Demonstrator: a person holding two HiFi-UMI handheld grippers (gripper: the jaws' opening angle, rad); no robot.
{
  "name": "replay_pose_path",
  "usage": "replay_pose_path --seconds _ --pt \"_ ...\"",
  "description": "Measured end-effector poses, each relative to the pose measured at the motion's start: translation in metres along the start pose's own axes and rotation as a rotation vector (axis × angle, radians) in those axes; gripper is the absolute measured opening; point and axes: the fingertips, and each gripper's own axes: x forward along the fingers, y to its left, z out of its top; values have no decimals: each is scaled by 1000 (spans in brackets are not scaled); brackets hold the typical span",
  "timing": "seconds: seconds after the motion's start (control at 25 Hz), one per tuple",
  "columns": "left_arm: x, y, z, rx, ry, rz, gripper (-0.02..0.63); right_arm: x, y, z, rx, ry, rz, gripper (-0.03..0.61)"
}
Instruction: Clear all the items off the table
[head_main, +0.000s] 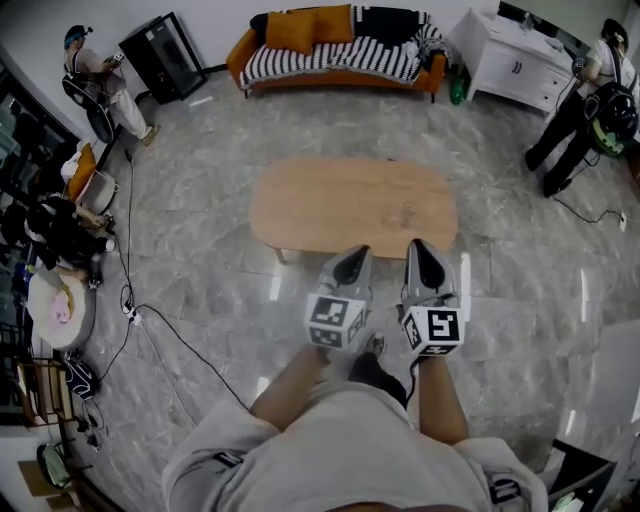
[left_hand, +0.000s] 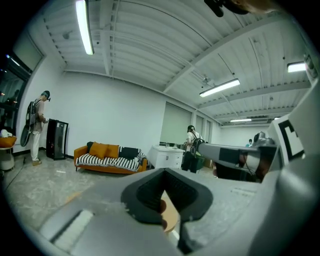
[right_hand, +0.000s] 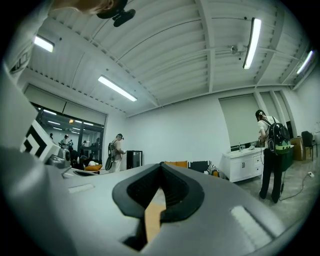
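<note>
A light wooden oval table (head_main: 330, 205) stands on the marble floor ahead of me. One small clear item (head_main: 405, 213), too faint to identify, sits on its right half; I see nothing else on the top. My left gripper (head_main: 356, 254) and right gripper (head_main: 419, 247) hover side by side above the table's near edge, pointing forward. Both are shut with nothing between the jaws. In the left gripper view the closed left gripper (left_hand: 164, 171) fills the lower frame, with a sliver of table (left_hand: 171, 216) behind it. The right gripper (right_hand: 160, 164) looks the same in its own view.
An orange sofa (head_main: 335, 45) with a striped blanket lines the far wall, a white cabinet (head_main: 510, 55) to its right and a black cabinet (head_main: 160, 55) to its left. People stand at far left (head_main: 100, 85) and far right (head_main: 585, 100). A cable (head_main: 170, 330) runs across the floor.
</note>
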Motion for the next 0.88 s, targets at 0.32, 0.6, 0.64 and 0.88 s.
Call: replay_pose_path --seconds 0.32,0.6,0.64,0.88 --pt "72 -14 -5 9 50 -8 21 26 -70 -23 38 34 -21 6" --pt "115 -22 -1 32 101 -28 21 42 -113 -25 76 54 -62 6" --pt "120 -20 -2 37 106 -28 21 45 -117 -28 81 57 -71 6" --pt "147 -3 -35 25 189 -57 21 58 -137 -59 127 111 -144 6"
